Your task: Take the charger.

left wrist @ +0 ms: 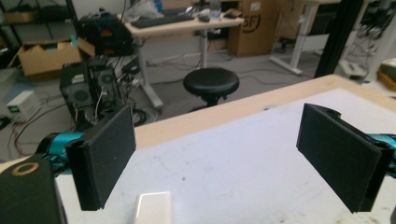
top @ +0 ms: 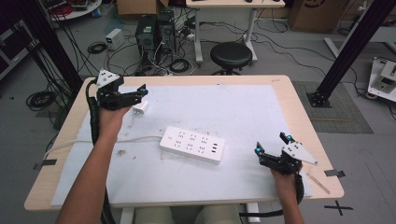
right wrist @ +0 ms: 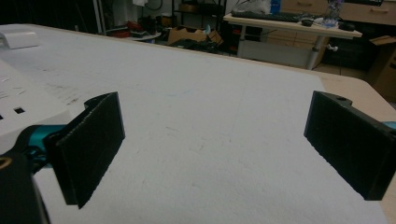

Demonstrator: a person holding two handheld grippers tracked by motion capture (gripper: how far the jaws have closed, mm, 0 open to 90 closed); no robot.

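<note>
Table [top: 280,93] space is covered by a white mat, and a white power strip [top: 192,144] is laid at its middle. Right of the strip, well apart, the right gripper [top: 272,143] is held wide open — empty. Beyond the strip's left end, the left gripper [top: 144,89] is spread wide just over a small white adapter [top: 140,108] — not gripped.

The left gripper [left wrist: 224,156] is hovering over the white mat [left wrist: 261,158], its two black jaws standing wide apart with nothing between them. A small white block [left wrist: 153,207] is lying on the mat at the bottom edge, just inside the left jaw, not touching it. The mat is covering a wooden table [left wrist: 210,119], whose far edge is running across the middle. Beyond it a black round stool [left wrist: 211,83] is standing on the floor, with computer towers [left wrist: 91,91] sitting to its left among cables.
</note>
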